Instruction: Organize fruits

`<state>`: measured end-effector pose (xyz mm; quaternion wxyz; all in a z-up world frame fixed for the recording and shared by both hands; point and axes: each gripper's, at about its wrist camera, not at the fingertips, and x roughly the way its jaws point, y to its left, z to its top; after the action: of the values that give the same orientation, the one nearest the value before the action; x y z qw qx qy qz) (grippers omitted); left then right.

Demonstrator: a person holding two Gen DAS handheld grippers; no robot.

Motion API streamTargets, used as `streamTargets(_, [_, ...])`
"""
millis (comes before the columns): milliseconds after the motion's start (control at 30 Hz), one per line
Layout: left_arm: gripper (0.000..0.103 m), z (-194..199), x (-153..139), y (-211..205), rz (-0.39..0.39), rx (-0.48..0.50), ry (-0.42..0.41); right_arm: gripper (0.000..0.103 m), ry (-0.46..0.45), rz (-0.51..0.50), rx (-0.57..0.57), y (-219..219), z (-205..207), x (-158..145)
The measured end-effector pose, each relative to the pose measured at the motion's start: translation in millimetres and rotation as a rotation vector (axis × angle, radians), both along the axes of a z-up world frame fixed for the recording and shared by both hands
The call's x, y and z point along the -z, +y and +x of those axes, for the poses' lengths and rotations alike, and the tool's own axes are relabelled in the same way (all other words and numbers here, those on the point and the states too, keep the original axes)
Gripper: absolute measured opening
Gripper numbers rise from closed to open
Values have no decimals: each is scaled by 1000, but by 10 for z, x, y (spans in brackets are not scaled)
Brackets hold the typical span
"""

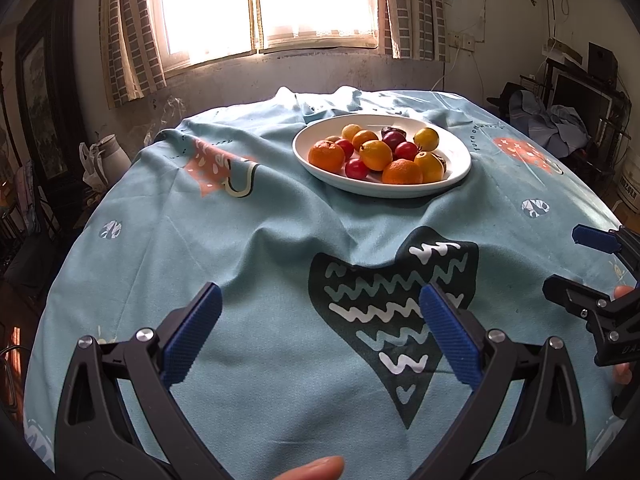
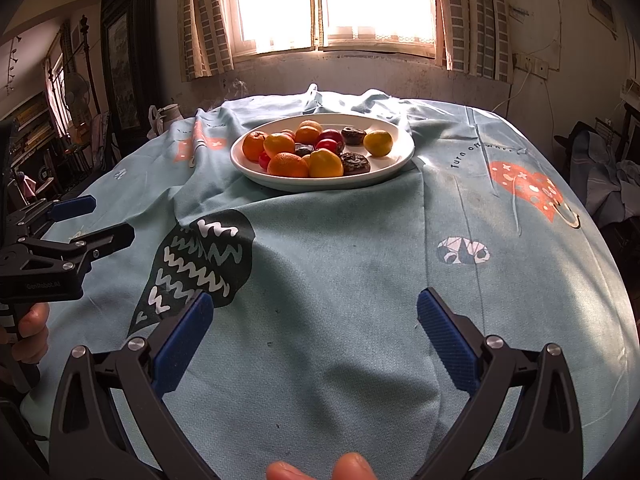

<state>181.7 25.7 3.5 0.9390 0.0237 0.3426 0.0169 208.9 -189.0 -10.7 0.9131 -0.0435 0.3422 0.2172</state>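
The left gripper (image 1: 320,308), black-framed with ribbed blue pads (image 1: 448,332), is spread wide and holds nothing; its fingers hang over the cloth without touching any fruit. The right gripper (image 2: 314,316), of the same black and blue build, is likewise released and empty, its pads (image 2: 444,336) well apart. Each tool shows at the edge of the other's view, the right one at the far right of the left wrist view (image 1: 592,276) and the left one at the far left of the right wrist view (image 2: 80,224); both look parted there too.

Ahead of both tools, well apart from them, sits a shallow white oval plate (image 1: 460,160) piled with the fruits: round orange tangerines (image 1: 326,155), smooth yellow-orange citrus (image 1: 376,155), small glossy red fruits (image 1: 356,168) and wrinkled dark brown fruits (image 2: 355,162). One yellow citrus (image 2: 378,143) lies apart from the heap toward the plate's right side. All the fruit is on the plate; the cloth between tools and plate carries no objects.

The table is covered by a rumpled light blue tablecloth (image 1: 260,240) printed with a dark green wavy-lined shape (image 1: 396,300) and coral-red patches (image 2: 524,188). Behind it a bright window (image 1: 268,4) with grey checked curtains (image 1: 132,40) glares above a stained wall. A dark framed picture (image 1: 40,100) stands at the left, and a pale jug (image 1: 112,152) beside the table's far left edge.
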Motion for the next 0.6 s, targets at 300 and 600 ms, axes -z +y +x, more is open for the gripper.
streamTargets(300, [101,4,10,3,7,-6,1,102,-3,1,-2,4,-5,19])
streamTargets(600, [101,10,19,-7,9,-4,9,102,-3,0,-2,5,-2,12])
